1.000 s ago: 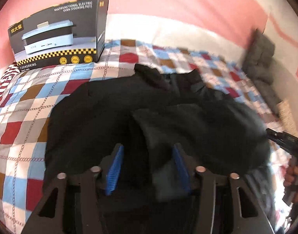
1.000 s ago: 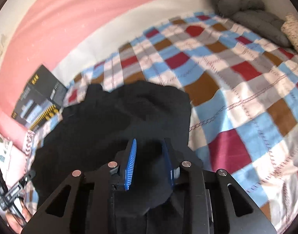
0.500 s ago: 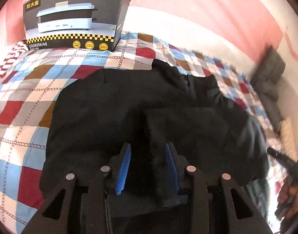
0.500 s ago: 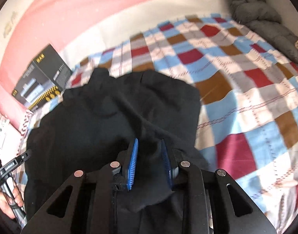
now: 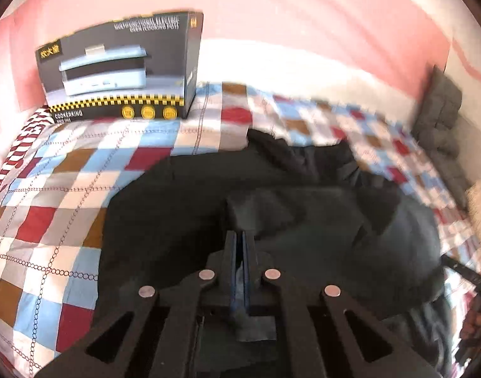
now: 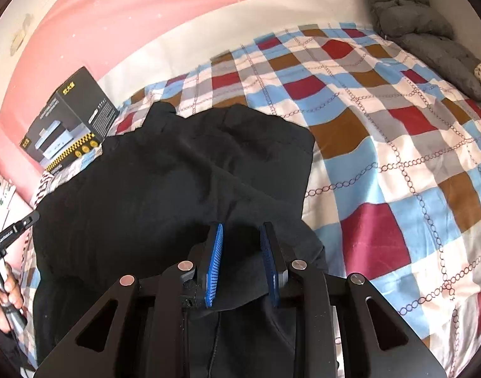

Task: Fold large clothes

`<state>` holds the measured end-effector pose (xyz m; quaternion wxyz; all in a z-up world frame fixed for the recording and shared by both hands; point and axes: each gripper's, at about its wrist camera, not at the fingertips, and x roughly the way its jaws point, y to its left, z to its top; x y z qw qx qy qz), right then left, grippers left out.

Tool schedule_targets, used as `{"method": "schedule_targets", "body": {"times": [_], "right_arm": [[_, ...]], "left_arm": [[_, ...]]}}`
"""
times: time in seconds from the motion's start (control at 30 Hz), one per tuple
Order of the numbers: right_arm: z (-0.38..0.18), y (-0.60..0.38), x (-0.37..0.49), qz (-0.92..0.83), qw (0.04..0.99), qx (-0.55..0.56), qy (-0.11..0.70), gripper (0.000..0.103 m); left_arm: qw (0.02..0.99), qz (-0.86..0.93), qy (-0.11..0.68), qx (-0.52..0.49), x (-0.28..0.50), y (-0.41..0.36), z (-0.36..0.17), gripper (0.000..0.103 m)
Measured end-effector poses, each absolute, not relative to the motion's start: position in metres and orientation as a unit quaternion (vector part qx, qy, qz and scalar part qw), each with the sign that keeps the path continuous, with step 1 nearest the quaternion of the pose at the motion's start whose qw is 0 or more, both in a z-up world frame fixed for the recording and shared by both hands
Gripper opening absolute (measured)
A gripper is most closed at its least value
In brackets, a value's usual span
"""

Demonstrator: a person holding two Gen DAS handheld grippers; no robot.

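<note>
A large black garment (image 5: 272,195) lies spread on the checkered bedspread (image 5: 67,170). It also shows in the right wrist view (image 6: 165,182). My left gripper (image 5: 239,236) is shut on a fold of the black garment at its near edge. My right gripper (image 6: 240,236) has its blue pads a little apart, with a fold of the black cloth lying between them; the pads do not press it. The near hem of the garment is hidden under both gripper bodies.
A black appliance box (image 5: 124,66) stands at the far left of the bed; it shows in the right wrist view too (image 6: 67,123). Grey cushions (image 6: 410,9) lie at the far right against the pink wall. The checkered bedspread (image 6: 398,157) extends right of the garment.
My left gripper's jaws have closed from wide open onto the fold of black cloth. The right gripper has kept its small gap and shifted slightly over the garment.
</note>
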<state>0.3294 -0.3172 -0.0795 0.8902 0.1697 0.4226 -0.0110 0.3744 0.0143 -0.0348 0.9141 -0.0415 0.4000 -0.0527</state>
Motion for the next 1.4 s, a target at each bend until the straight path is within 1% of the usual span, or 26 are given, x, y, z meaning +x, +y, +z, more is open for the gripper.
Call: {"method": "schedule_targets", "body": {"times": [0.1,0.13,0.23,0.4,0.5,0.57,0.63,0.77,0.83,0.9,1.0,1.33,1.37,1.4], "right_arm": [[-0.099,-0.315,0.337,-0.012,0.877,0.159,0.454,0.025],[-0.101,-0.315,0.338,-0.012,0.877,0.154,0.456,0.025],[-0.095,-0.315,0.339,-0.018,0.876,0.141,0.462,0.025],[-0.069,-0.314,0.320,-0.008,0.889,0.155,0.432,0.025],[-0.085,-0.305,0.318,-0.008,0.871,0.127,0.475,0.025],[-0.092,-0.305,0.313,-0.013,0.861,0.133,0.491,0.025],[-0.082,-0.304,0.301,-0.009,0.865,0.140,0.481,0.025],[-0.047,-0.289,0.265,-0.002,0.884,0.120,0.452,0.026],[-0.031,-0.280,0.243,0.003,0.891,0.111,0.440,0.029],[-0.017,-0.270,0.220,0.007,0.898,0.101,0.429,0.034],[0.001,-0.254,0.185,0.011,0.904,0.094,0.416,0.035],[0.032,-0.215,0.098,0.019,0.917,0.080,0.391,0.036],[0.034,-0.212,0.091,0.020,0.917,0.077,0.390,0.036],[0.035,-0.208,0.085,0.019,0.918,0.074,0.389,0.040]], "left_arm": [[0.896,-0.052,0.441,-0.022,0.386,0.010,-0.070,0.004],[0.896,-0.052,0.441,-0.014,0.385,0.008,-0.075,0.004],[0.900,-0.049,0.433,0.008,0.381,0.003,-0.075,0.004],[0.902,-0.050,0.429,-0.012,0.369,0.015,-0.063,0.008],[0.903,-0.044,0.426,-0.021,0.351,0.025,-0.056,0.008],[0.898,-0.035,0.438,-0.021,0.340,0.032,-0.057,0.008],[0.894,-0.034,0.445,-0.035,0.322,0.042,-0.054,0.008],[0.898,-0.042,0.435,-0.052,0.273,0.054,-0.035,0.008],[0.900,-0.049,0.430,-0.055,0.249,0.055,-0.025,0.008],[0.902,-0.054,0.426,-0.053,0.224,0.053,-0.015,0.008],[0.903,-0.064,0.421,-0.055,0.189,0.050,-0.003,0.008],[0.900,-0.085,0.426,-0.049,0.096,0.037,0.013,0.010],[0.899,-0.085,0.426,-0.048,0.089,0.036,0.014,0.010],[0.899,-0.085,0.427,-0.048,0.082,0.035,0.015,0.010]]}}
